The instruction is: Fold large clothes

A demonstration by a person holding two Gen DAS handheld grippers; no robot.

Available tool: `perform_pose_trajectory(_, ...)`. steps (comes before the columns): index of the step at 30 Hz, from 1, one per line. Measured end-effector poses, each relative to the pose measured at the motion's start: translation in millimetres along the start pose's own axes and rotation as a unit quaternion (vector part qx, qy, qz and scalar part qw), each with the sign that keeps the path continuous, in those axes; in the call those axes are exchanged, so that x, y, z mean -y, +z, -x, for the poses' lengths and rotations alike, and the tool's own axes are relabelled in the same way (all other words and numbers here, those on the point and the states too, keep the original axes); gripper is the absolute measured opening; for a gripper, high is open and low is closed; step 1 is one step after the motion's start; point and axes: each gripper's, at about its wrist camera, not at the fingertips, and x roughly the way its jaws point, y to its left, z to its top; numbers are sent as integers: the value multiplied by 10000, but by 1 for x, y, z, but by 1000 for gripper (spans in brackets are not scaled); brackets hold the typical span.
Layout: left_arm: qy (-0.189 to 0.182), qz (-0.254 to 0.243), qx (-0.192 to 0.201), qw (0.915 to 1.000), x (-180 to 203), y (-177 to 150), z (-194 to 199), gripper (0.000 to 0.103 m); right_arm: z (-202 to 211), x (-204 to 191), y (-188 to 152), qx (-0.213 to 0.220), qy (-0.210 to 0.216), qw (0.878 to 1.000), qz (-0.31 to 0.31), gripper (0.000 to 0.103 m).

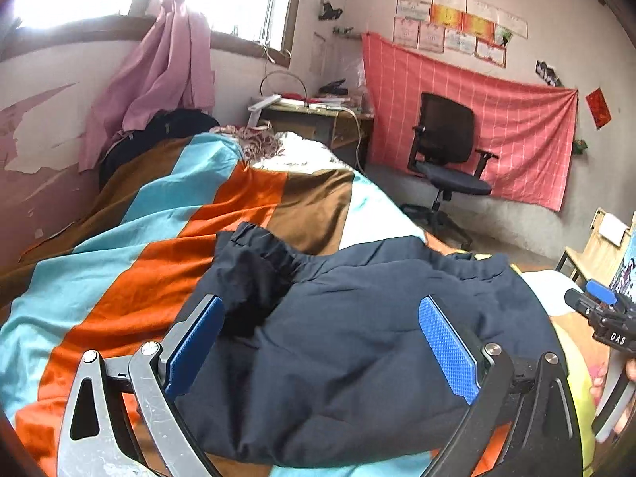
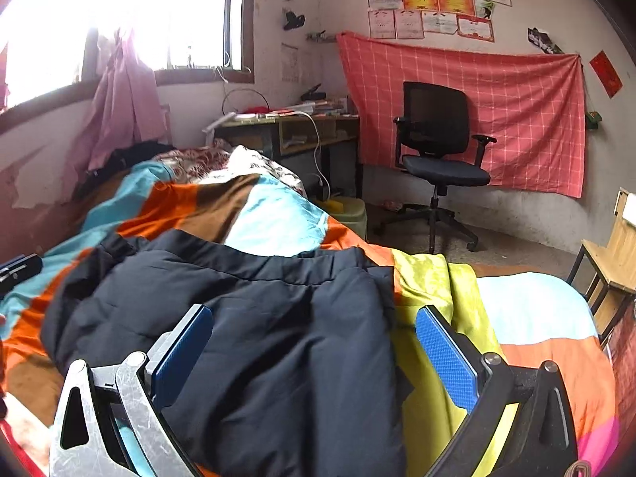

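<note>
Lying rumpled on the bed (image 1: pixel 131 230) across the lower middle of both frames, the jacket (image 1: pixel 357 326) sits between the spread, empty left claw (image 1: pixel 322 346) and right claw (image 2: pixel 314 353), so pinching one slippery layer could undo the fold.

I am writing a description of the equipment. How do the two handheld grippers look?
Each gripper, left and right, has two flat fingers with textured blue pads, one on a scratched silver metal linkage, one on a black one, joined by round bolts. The left view shows white "DAS" lettering on the right gripper's black body.
</note>
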Motion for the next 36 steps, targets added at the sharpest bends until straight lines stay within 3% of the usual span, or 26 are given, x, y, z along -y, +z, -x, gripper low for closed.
perform_pose_trajectory(12, -143, 101, 21, 9998, 12, -20, 45, 96, 64, -23, -19, 507, 61, 9984, -241, 103)
perform_pose_trajectory(22, -79, 28, 213, 9997, 21, -35, 85, 96, 110, -53, -32, 821, 145, 9965, -97, 103)
perform_pose_trajectory(36, 99, -425, 437, 9981, 23, -56, 134, 97, 160, -73, -55, 1128, 155, 9934, -107, 103)
